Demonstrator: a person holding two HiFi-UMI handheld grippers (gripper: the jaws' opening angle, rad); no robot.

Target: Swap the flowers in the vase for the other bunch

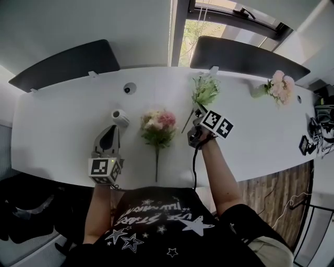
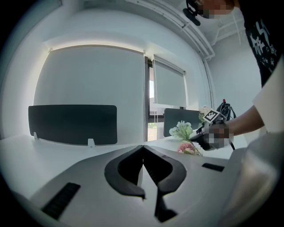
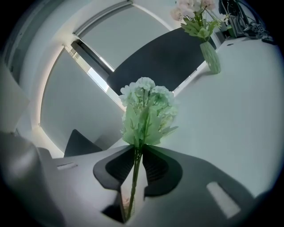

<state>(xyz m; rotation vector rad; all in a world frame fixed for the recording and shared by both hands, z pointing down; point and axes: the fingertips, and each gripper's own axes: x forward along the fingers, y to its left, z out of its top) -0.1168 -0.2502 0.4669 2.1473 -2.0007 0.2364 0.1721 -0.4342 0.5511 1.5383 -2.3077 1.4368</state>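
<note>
My right gripper (image 1: 199, 111) is shut on the stem of a green and white flower bunch (image 1: 205, 89), lifted just off the white table (image 1: 62, 130). In the right gripper view the stem (image 3: 134, 177) runs between the jaws and the blooms (image 3: 148, 111) stand above them. A pale green vase (image 3: 211, 57) holding pink flowers (image 3: 193, 9) stands at the far right (image 1: 259, 92). Another pink bunch (image 1: 158, 125) lies flat mid-table. My left gripper (image 1: 111, 131) rests shut and empty at the left, its jaws meeting (image 2: 143, 153).
A small white cylinder (image 1: 120, 117) lies just beyond the left gripper, and a round grommet (image 1: 129, 88) sits further back. Two dark divider panels (image 1: 68, 65) line the far edge. Cables and black devices (image 1: 313, 135) crowd the right end.
</note>
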